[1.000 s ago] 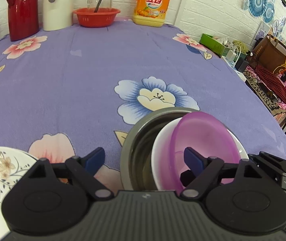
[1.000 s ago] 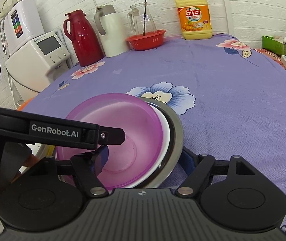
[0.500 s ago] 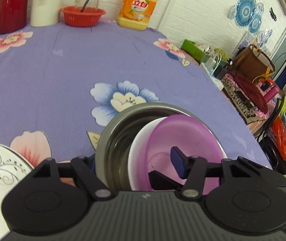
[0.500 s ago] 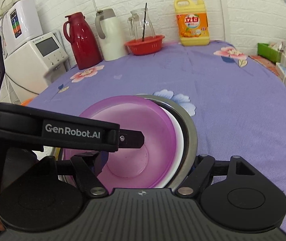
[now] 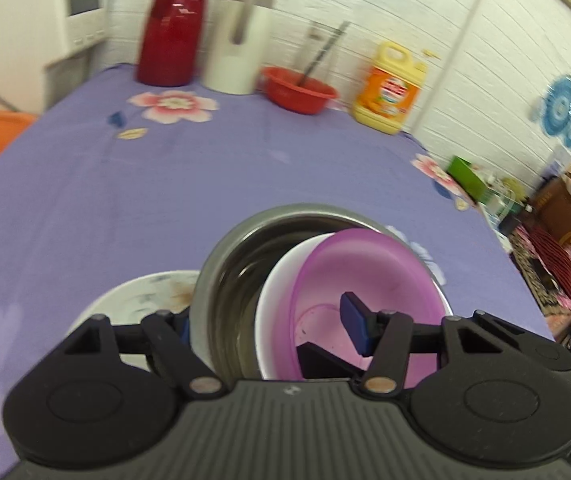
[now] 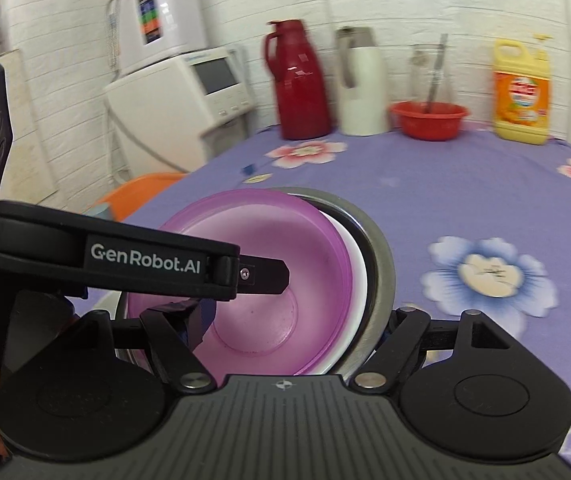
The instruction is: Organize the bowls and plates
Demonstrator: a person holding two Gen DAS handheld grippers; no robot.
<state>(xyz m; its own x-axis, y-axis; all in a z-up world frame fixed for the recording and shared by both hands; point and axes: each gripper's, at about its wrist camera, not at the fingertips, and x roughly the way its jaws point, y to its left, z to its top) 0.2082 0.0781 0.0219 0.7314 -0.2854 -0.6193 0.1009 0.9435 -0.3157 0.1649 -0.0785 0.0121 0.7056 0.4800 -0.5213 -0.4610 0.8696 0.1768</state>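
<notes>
A metal bowl [image 5: 241, 240] is holding a white bowl [image 5: 281, 276], and a purple bowl [image 5: 369, 264] is sitting inside the white one, all three nested and leaning together above the purple flowered tablecloth [image 5: 125, 184]. The left gripper [image 5: 265, 328] is gripping this stack across its near-left side: one blue pad is pressing outside the metal wall at about 9 o'clock of the stack, and the other finger [image 5: 355, 322] is reaching inside the purple bowl. In the right wrist view, the right gripper [image 6: 293, 320] is clamping the same stack from the opposite side, with one finger [image 6: 201, 316] inside the purple bowl [image 6: 269, 264] and the other outside the metal rim [image 6: 381, 268] at about 4 o'clock; the white bowl [image 6: 355, 264] is showing as a thin crescent between purple and metal. The left gripper's arm, marked GenRobot.AI, is crossing that view from 9 o'clock. A flowered plate [image 5: 141, 300] is lying on the cloth just beside the stack at about 8 o'clock in the left view, partly hidden behind the metal wall. At the far edge of the table, around 12 o'clock, a red flask [image 5: 173, 24], a white jug [image 5: 241, 40], a red basin [image 5: 299, 92] and a yellow detergent bottle [image 5: 391, 88] are standing in a row, all blurred.
</notes>
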